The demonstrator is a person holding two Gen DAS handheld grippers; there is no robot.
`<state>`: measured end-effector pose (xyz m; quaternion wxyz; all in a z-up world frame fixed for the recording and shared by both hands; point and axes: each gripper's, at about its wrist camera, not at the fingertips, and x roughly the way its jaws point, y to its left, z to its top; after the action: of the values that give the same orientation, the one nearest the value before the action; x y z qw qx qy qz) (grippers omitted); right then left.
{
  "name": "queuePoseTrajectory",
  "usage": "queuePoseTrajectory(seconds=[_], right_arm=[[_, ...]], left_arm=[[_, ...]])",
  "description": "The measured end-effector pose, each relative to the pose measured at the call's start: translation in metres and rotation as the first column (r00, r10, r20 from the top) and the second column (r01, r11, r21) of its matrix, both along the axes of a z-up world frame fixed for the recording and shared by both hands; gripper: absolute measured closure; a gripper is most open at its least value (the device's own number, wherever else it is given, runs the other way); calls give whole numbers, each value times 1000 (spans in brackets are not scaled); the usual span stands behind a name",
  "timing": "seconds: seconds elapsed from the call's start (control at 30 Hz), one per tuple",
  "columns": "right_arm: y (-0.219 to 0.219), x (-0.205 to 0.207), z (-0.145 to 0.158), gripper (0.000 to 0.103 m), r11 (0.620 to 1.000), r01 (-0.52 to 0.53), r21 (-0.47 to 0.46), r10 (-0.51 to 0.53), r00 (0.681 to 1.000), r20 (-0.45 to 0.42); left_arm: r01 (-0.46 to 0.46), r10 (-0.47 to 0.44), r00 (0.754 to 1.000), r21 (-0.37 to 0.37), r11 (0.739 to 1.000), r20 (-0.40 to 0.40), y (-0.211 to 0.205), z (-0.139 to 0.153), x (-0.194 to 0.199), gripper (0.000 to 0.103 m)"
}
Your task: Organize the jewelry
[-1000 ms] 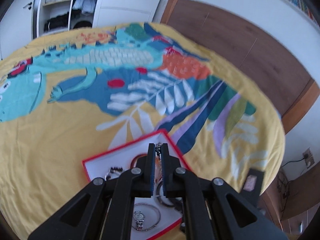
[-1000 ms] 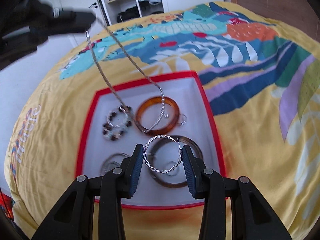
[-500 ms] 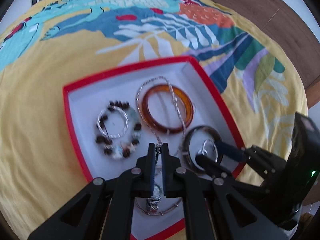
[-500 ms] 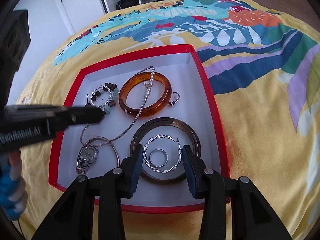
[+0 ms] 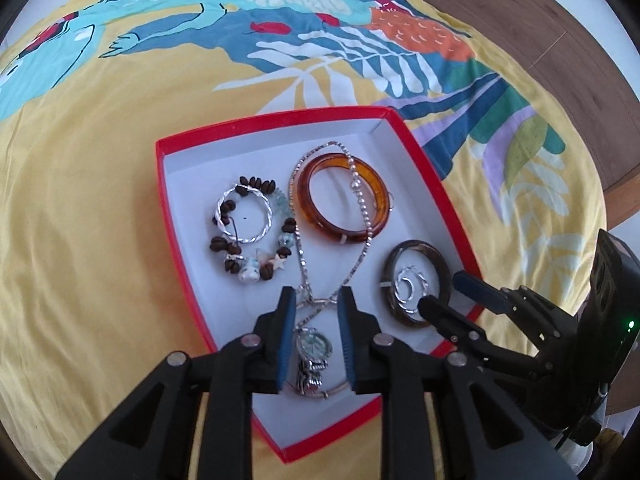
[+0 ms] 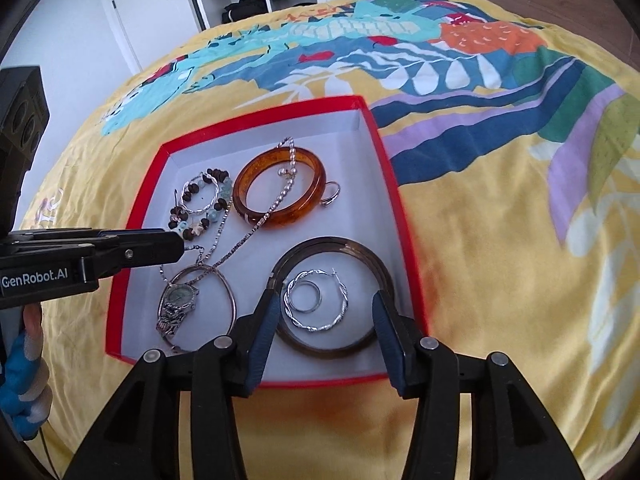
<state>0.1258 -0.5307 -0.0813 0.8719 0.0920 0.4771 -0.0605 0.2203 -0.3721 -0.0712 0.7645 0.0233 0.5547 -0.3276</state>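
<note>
A red box (image 5: 424, 172) (image 6: 384, 168) with a white floor lies on the bedspread. It holds an amber bangle (image 5: 316, 216) (image 6: 244, 196), a silver chain necklace (image 5: 362, 200) (image 6: 240, 246) lying across it, a beaded bracelet (image 5: 224, 240) (image 6: 196, 224), a watch (image 5: 314, 350) (image 6: 178, 300), and a dark bangle (image 5: 440, 260) (image 6: 380, 272) around a twisted silver hoop earring (image 6: 340, 312). My left gripper (image 5: 316, 306) is open, empty, just above the necklace's near end. My right gripper (image 6: 326, 314) is open over the hoop and dark bangle, holding nothing.
The box sits on a yellow bedspread (image 5: 100, 240) with a colourful print. A small ring (image 6: 330, 196) lies by the amber bangle, another (image 6: 306, 298) inside the hoop. A wardrobe and door (image 6: 168, 0) stand behind. Wooden floor (image 5: 540, 32) lies to the right.
My left gripper lowered the necklace into the box and opened, letting it go. My right gripper opened wider, and the hoop earring now lies loose inside the dark bangle.
</note>
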Motion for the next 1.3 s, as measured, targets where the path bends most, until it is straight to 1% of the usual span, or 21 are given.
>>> queuePoseTrajectory(seconds=[0.03,0.07,0.2,0.27,0.37,0.5,0.57,0.63,0.7,0.73,0.8,0.87,0.93,0.97,1.07,1.1,1.2,1.3], right_arm=[[0,-2,3,54,1000,4,1,-4,1000,4],[1,-4,8,54,1000,9,2,-9,1000,10],[9,-13,25,51,1000,22,1,-22,999,31],[16,-19,36,51,1000,25,3,-25,999,47],[30,-25,49,47,1000,19,0,-19,998,67],[55,-36,70,45,1000,6,-1,-5,995,97],[67,-41,79,42,1000,-1,-4,1,994,111],[81,-48,88,40,1000,-12,-6,13,992,127],[97,-56,98,38,999,-31,-12,32,989,142],[103,-59,102,36,999,-38,-17,40,988,149],[118,-67,111,36,998,-52,-24,56,985,164],[130,-75,119,35,998,-63,-24,66,982,176],[142,-85,126,29,997,-70,-27,73,979,189],[148,-91,130,28,997,-74,-26,78,977,200],[165,-105,139,23,995,-91,-28,94,972,216],[169,-109,141,21,995,-94,-32,99,971,220],[181,-123,148,16,994,-102,-36,107,966,235],[191,-134,154,10,994,-96,-50,106,963,247]], left_arm=[[-1,1,1000,-2,1000,5,1,3,-1,74],[-6,6,1000,-4,1000,10,4,7,-3,73],[-25,25,999,0,1000,45,18,24,-14,72],[-40,39,997,8,999,64,26,31,-20,70],[-79,75,991,30,996,110,46,45,-33,66],[-149,137,974,59,987,178,81,65,-51,66],[-180,162,965,74,981,205,97,73,-59,66],[-225,199,950,86,970,240,121,85,-70,64],[-258,226,937,93,962,265,138,93,-77,59],[-280,243,927,98,955,285,149,98,-83,57],[-314,266,911,111,943,315,170,106,-95,57],[-335,281,901,120,935,330,185,111,-106,55],[-362,299,888,128,923,350,205,116,-121,54],[-369,305,884,129,920,355,211,118,-126,52],[-404,331,863,128,906,382,238,126,-146,49],[-421,344,852,126,898,396,248,129,-153,49],[-447,362,831,120,887,423,265,138,-168,48],[-470,376,806,109,876,457,282,150,-185,44]])
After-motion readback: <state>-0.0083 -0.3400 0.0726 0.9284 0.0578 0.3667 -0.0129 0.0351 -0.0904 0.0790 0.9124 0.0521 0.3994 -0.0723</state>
